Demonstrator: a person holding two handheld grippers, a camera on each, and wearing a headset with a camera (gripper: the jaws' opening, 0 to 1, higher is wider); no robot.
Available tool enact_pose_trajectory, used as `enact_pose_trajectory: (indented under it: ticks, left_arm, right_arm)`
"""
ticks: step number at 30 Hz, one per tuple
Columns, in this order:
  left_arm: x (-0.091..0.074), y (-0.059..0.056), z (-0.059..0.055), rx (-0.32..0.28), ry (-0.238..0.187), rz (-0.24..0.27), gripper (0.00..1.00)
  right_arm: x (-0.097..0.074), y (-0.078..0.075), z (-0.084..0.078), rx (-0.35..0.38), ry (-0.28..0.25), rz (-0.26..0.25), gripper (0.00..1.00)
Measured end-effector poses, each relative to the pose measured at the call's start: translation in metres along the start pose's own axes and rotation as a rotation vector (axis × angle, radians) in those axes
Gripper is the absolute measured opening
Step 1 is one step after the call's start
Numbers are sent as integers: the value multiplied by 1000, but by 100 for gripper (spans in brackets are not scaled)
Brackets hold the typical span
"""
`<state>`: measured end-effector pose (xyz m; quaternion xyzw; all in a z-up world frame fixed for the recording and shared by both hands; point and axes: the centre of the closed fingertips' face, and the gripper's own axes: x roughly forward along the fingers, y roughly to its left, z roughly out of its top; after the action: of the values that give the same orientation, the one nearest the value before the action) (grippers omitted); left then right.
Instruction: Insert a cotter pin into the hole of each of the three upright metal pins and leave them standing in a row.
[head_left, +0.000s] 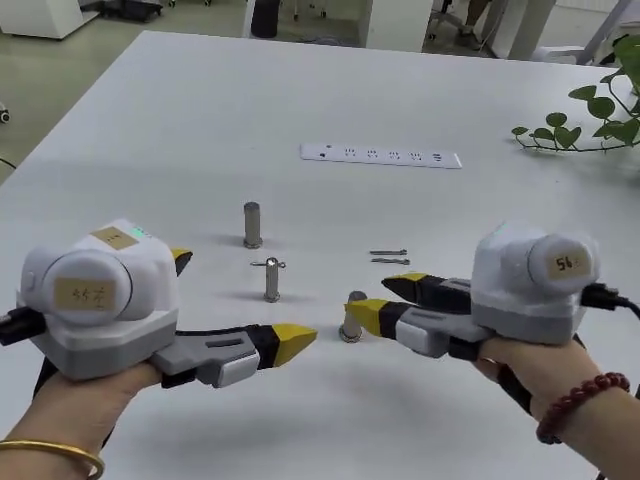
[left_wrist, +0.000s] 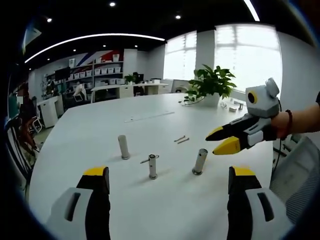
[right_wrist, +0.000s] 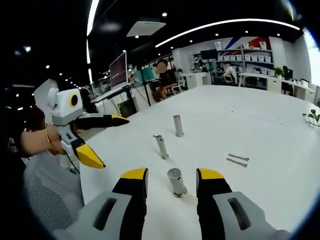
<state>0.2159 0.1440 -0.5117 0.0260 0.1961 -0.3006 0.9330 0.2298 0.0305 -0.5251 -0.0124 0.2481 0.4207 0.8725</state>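
Three upright metal pins stand on the white table (head_left: 200, 120): a far pin (head_left: 252, 224), a middle pin (head_left: 271, 282) with a cotter pin (head_left: 268, 264) through its top, and a near pin (head_left: 351, 318). Two loose cotter pins (head_left: 389, 257) lie to the right. My right gripper (head_left: 380, 298) is open, and the near pin (right_wrist: 176, 182) stands just ahead of the gap between its yellow tips. My left gripper (head_left: 238, 300) is open and holds nothing; its own view has all three pins ahead, with the middle pin (left_wrist: 152, 166) nearest its centre line.
A white power strip (head_left: 380, 154) lies further back on the table. A potted plant (head_left: 590, 110) reaches in at the far right edge. Office desks and shelves stand beyond the table.
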Motion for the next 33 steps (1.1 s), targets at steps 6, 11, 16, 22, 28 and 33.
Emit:
enact_pose_trajectory:
  ticks: [6, 11, 16, 22, 28, 33]
  left_arm:
    - [0, -1, 0, -7, 0, -4, 99]
    - [1, -1, -3, -4, 13, -5, 99]
    - [1, 0, -3, -4, 12, 2, 99]
    - [2, 0, 1, -2, -13, 8, 99]
    - [5, -4, -1, -10, -6, -7, 99]
    - [7, -4, -5, -2, 9, -10, 98]
  right_arm:
    - [-7, -15, 9, -8, 25, 27, 36]
    - [-7, -32, 11, -5, 58, 30, 35]
    - [-4, -48, 3, -40, 128, 23, 34]
    - [4, -66, -3, -92, 205, 25, 32]
    - [15, -83, -5, -178, 287, 27, 29]
    - [25, -102, -14, -220, 368, 29, 26]
